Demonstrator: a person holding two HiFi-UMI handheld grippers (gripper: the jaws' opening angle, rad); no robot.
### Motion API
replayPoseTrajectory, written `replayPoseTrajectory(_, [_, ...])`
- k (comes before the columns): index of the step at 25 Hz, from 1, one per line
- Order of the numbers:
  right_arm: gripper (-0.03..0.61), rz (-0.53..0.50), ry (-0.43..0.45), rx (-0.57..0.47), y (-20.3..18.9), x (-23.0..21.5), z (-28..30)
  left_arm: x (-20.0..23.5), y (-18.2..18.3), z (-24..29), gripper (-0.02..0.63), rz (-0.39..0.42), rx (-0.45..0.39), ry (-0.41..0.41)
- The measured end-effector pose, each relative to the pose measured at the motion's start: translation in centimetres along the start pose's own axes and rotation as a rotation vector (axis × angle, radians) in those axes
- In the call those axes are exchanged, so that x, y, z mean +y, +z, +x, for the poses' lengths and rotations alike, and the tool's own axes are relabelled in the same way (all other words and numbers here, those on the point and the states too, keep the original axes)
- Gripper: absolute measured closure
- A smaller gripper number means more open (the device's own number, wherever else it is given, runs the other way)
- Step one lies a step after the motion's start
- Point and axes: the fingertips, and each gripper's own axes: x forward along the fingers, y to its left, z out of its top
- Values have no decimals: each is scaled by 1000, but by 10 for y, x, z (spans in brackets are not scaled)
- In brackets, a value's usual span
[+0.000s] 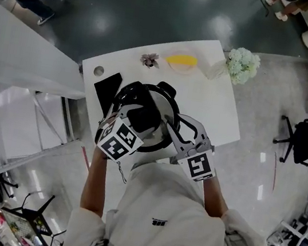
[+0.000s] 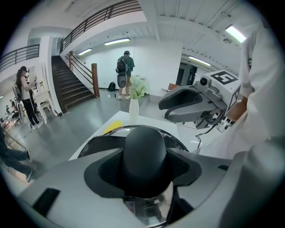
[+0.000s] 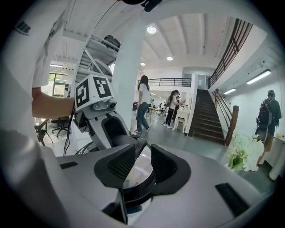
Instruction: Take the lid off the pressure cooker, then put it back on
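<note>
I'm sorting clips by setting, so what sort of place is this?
Most likely an open office or lab hall, not a home kitchen: a staircase with railings rises off a polished floor, an office chair stands nearby, and the pressure cooker sits on a plain white table.

In the head view, most of the lid [image 1: 171, 112] is covered by the left hand-held gripper [image 1: 142, 113], and the cooker's body is hidden beneath it. The small purplish thing [image 1: 150, 60] on the table [image 1: 214, 109] cannot be identified.
</note>
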Motion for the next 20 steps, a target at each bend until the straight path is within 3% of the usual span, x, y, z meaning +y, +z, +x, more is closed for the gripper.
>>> replayPoseTrajectory(20, [465,-23,41,-13,-2,3,11,6,0,0,325,-132,-19,109])
